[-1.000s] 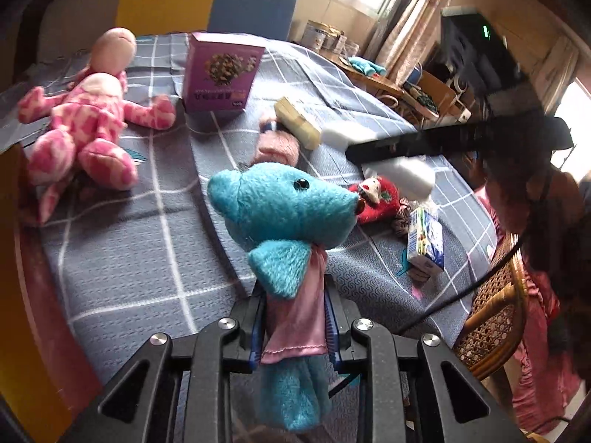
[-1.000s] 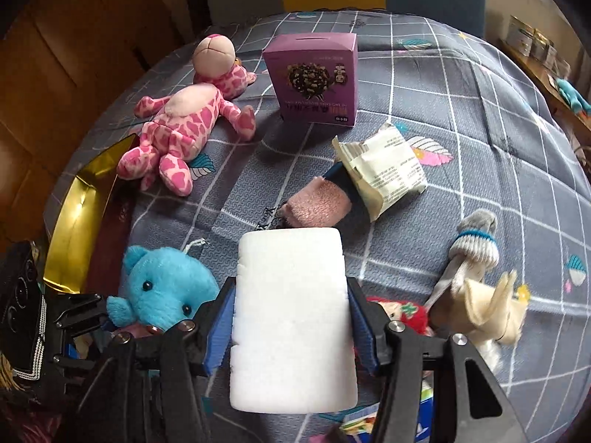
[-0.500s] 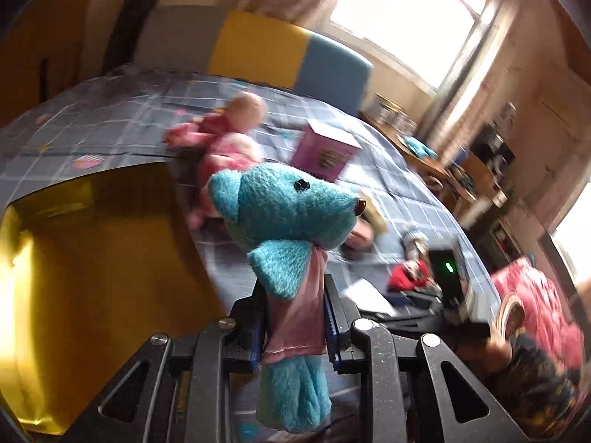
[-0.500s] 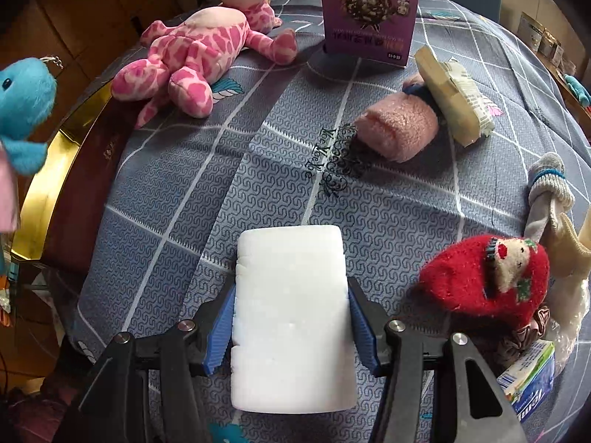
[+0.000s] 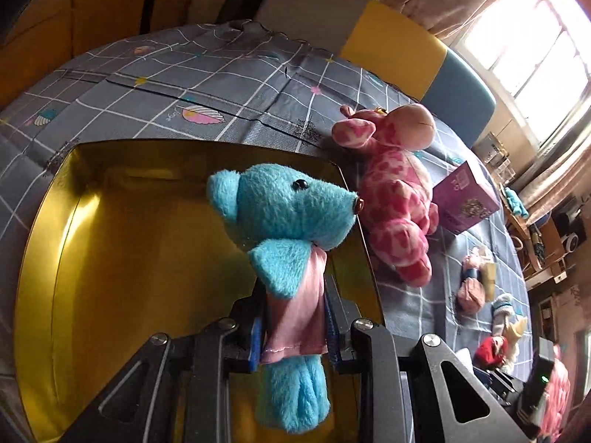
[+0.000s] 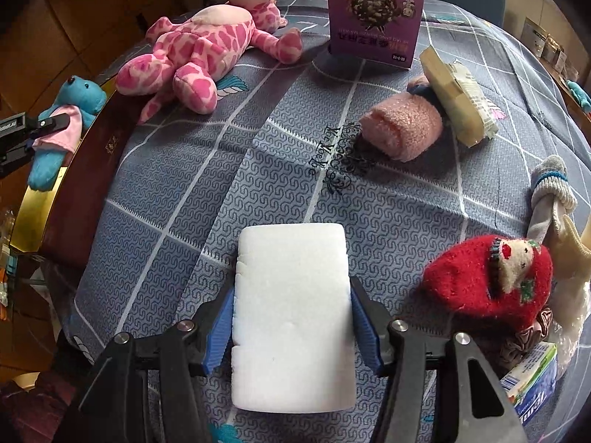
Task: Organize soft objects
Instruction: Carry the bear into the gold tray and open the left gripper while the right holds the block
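My left gripper (image 5: 293,326) is shut on a blue plush bear (image 5: 284,214) in a pink shirt and holds it over the open gold tin box (image 5: 122,258). The bear also shows in the right wrist view (image 6: 70,110), held above the box's gold rim (image 6: 33,217) at the table's left edge. My right gripper (image 6: 291,317) is shut on a white sponge block (image 6: 291,317) above the grey checked tablecloth (image 6: 236,184). A pink spotted plush giraffe (image 6: 195,55) lies beside the box; it also shows in the left wrist view (image 5: 395,199).
A purple carton (image 6: 375,18) stands at the back. A rolled pink sock (image 6: 402,129) touches a cream packet (image 6: 458,99). A red knitted doll sock (image 6: 487,277), a grey sock (image 6: 550,192) and a small blue-green carton (image 6: 532,380) lie at the right.
My left gripper has swung left with the blue bear until it hangs over the gold box. My right gripper with the sponge has drawn back a little toward the table's near edge.
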